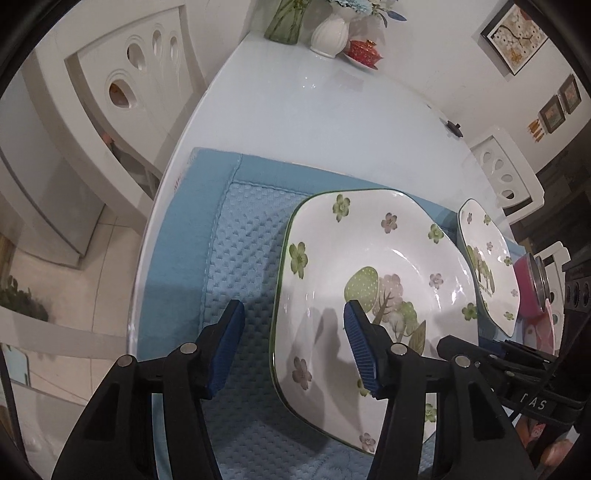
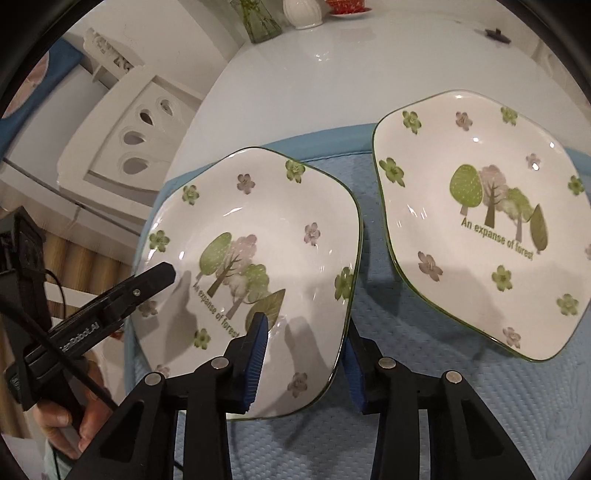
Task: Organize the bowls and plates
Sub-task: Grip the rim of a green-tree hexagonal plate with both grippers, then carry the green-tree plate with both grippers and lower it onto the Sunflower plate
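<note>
Two white square plates with green rims, flowers and trees lie on a blue mat. The near plate shows in the left wrist view too, and the second plate lies to its right. My left gripper is open, its jaws straddling the near plate's left edge. It shows from the side in the right wrist view. My right gripper is open, its jaws straddling the near plate's lower right edge.
The mat lies on a glossy white table. At the far end stand a green glass vase, a white vase and a red cup. White chairs stand at the left and right.
</note>
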A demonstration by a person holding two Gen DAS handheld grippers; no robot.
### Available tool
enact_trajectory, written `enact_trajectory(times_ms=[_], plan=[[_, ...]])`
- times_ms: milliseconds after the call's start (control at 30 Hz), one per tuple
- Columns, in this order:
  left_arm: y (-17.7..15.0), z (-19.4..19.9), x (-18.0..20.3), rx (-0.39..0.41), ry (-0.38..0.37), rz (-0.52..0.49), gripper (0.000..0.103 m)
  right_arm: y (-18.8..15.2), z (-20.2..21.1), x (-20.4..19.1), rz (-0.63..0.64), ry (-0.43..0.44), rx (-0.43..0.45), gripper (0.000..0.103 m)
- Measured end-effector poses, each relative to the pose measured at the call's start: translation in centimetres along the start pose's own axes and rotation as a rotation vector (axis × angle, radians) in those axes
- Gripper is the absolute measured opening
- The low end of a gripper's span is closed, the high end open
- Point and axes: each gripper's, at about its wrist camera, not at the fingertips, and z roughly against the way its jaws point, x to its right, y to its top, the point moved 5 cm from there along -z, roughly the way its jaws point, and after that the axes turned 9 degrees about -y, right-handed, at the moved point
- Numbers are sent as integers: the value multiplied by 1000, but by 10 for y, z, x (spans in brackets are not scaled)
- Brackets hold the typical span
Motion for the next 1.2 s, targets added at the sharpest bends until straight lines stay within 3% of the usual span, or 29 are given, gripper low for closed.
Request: enact_trajectory(times_ms=[100, 333, 500, 700, 767, 933, 1200], plan=[[1, -1, 0, -3, -2, -9, 53, -3, 1, -3, 6, -25, 1, 38], [4, -4, -2, -4, -4, -14, 53, -26, 3, -24, 6, 20, -30, 38], [6, -8, -4, 22, -20, -33, 53, -8, -7, -5, 26, 10, 26, 38], [9, -9, -7, 88, -30, -63, 42, 13, -17, -10, 122, 40, 90, 38], [8, -7, -8, 94, -27, -70, 37, 13, -16, -11, 146, 41, 102, 37], [2, 2, -3, 102, -18, -95, 37, 5, -4, -12, 209, 41, 127, 37], [-14, 23, 13, 113, -18, -109, 37, -5, 15, -11, 201, 40, 128, 36]])
